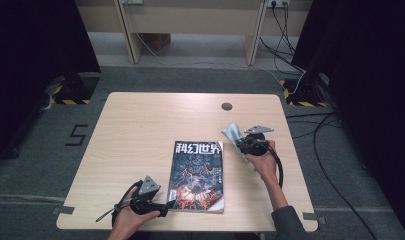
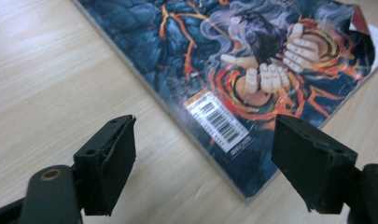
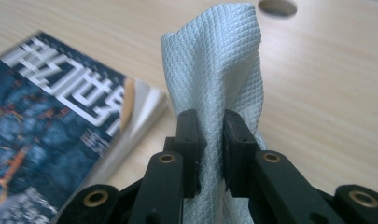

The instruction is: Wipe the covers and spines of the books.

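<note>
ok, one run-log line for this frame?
right hand-held gripper: shut on cloth, lifted beside magazine | left hand-held gripper: open at magazine's near corner | table

The magazine (image 1: 197, 176) carries a large white Chinese title across the top of its cover, reading 科幻世界. Near its lower edge sits a white barcode label (image 2: 216, 122), its digits too small to read. On the floor (image 1: 40, 150) left of the worktop a dark "5" (image 1: 77, 135) is marked.

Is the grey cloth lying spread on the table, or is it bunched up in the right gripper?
Bunched up. The right gripper pinches the cloth between its jaws, and its gathered folds stand above them, off the table.
</note>
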A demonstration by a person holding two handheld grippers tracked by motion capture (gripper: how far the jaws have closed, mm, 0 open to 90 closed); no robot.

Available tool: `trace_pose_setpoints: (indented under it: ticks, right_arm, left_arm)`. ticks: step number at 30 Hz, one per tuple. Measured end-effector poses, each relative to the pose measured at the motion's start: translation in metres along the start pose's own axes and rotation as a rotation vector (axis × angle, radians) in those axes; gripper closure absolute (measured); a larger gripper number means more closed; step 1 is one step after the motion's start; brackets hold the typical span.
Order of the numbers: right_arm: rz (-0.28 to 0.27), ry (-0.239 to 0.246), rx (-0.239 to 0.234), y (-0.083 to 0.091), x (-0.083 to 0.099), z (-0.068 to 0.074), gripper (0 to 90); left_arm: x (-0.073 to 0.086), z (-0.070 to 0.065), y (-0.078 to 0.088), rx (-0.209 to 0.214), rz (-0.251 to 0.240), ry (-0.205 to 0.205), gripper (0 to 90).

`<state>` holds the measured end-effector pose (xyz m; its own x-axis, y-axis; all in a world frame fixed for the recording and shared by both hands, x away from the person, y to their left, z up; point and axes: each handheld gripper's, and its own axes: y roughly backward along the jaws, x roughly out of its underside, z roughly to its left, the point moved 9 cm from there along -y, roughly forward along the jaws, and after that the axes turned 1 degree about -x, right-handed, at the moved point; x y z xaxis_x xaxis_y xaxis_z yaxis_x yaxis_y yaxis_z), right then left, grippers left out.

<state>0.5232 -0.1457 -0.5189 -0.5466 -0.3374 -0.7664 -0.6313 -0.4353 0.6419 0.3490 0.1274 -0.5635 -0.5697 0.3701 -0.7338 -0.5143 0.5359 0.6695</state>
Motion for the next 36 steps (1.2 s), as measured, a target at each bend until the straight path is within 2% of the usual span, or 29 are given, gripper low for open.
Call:
trace_pose_setpoints:
  ticks: [4, 7, 8, 12, 17, 22, 25, 29, 30, 31, 32, 33, 34, 36]
  right_arm:
    - [-0.044, 0.033, -0.03, 0.011, -0.016, 0.016, 79.1]
    - [-0.05, 0.078, -0.061, 0.013, -0.022, 0.036, 79.1]
    - [-0.049, 0.09, -0.073, 0.012, -0.023, 0.043, 79.1]
    - [-0.02, 0.155, -0.13, 0.004, -0.022, 0.074, 79.1]
    - [0.024, 0.182, -0.158, -0.01, -0.013, 0.092, 79.0]
    - [0.064, 0.197, -0.162, -0.02, -0.003, 0.097, 78.7]
    - [0.086, 0.191, -0.163, -0.024, 0.003, 0.096, 78.5]
    - [0.13, 0.209, -0.152, -0.033, 0.014, 0.094, 77.7]
    - [0.13, 0.209, -0.152, -0.033, 0.014, 0.094, 77.7]
    - [0.153, 0.203, -0.14, -0.04, 0.022, 0.09, 76.6]
    - [0.141, 0.186, -0.146, -0.042, 0.022, 0.089, 76.5]
    - [0.142, 0.177, -0.14, -0.042, 0.022, 0.086, 76.5]
    - [0.142, 0.187, -0.121, -0.042, 0.021, 0.082, 76.5]
    - [0.137, 0.206, -0.068, -0.043, 0.02, 0.074, 76.4]
  left_arm:
    - [-0.003, -0.005, -0.01, 0.01, 0.02, -0.021, 23.3]
    - [-0.003, -0.011, -0.016, 0.021, 0.039, -0.036, 25.2]
    - [-0.003, -0.012, -0.018, 0.012, 0.049, -0.048, 25.0]
    - [-0.004, -0.013, -0.019, 0.007, 0.065, -0.057, 23.4]
    - [-0.007, -0.015, -0.022, 0.005, 0.073, -0.072, 23.7]
    - [-0.013, -0.023, -0.031, 0.009, 0.067, -0.081, 23.7]
    - [-0.016, -0.028, -0.034, 0.011, 0.063, -0.082, 23.7]
    - [-0.018, -0.033, -0.037, 0.014, 0.049, -0.081, 23.5]
    - [-0.018, -0.033, -0.037, 0.014, 0.049, -0.081, 23.6]
    - [-0.017, -0.033, -0.037, 0.014, 0.042, -0.07, 23.7]
    - [-0.017, -0.033, -0.038, 0.013, 0.043, -0.072, 23.6]
    - [-0.017, -0.033, -0.038, 0.015, 0.041, -0.071, 23.4]
    - [-0.017, -0.033, -0.038, 0.014, 0.034, -0.066, 23.4]
    - [-0.017, -0.034, -0.038, 0.006, 0.027, -0.072, 23.8]
